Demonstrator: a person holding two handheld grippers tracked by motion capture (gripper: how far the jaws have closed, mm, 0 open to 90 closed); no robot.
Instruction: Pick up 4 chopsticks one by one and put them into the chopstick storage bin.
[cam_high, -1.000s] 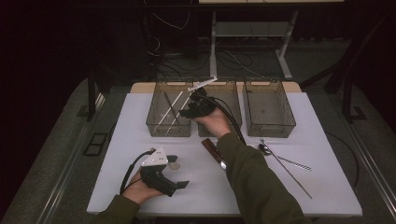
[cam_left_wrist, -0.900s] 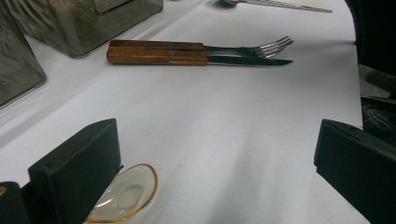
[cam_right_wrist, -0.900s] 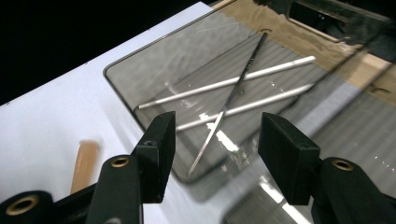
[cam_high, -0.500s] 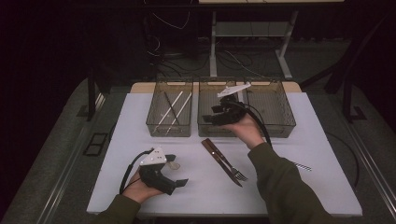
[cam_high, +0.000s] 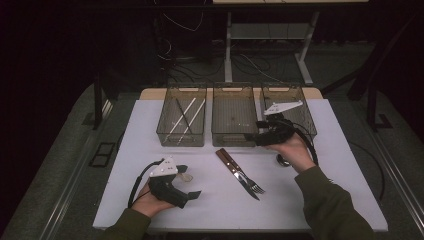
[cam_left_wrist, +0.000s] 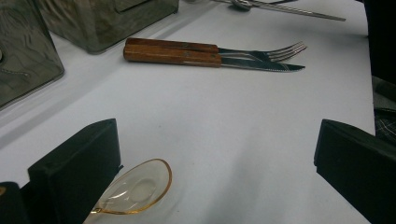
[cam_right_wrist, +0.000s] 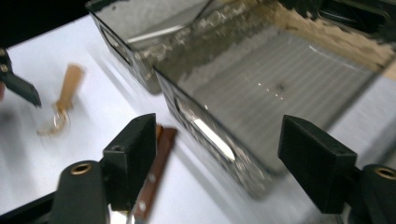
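My right gripper (cam_high: 258, 134) hovers in front of the gap between the middle bin (cam_high: 234, 100) and the right bin (cam_high: 295, 97). It points left, and its jaws have just been opening with nothing between them. In the right gripper view (cam_right_wrist: 219, 163) they frame the middle bin's near wall (cam_right_wrist: 210, 135). My left gripper (cam_high: 189, 182) rests open on the white table at the front left. A small amber spoon (cam_left_wrist: 135, 186) lies beside its left jaw, not gripped. A wooden-handled knife and fork (cam_high: 240, 172) lie side by side at the table's centre.
The left bin (cam_high: 167, 132) holds thin pale sticks. A metal spoon (cam_high: 281, 160) lies just under my right hand, and long metal utensils (cam_left_wrist: 280, 7) lie beyond the knife and fork. The white table (cam_high: 150, 120) ends close in front of both forearms.
My right gripper has travelled to the right, from above the left and middle bins to the front of the right bin. The left gripper has stayed put.
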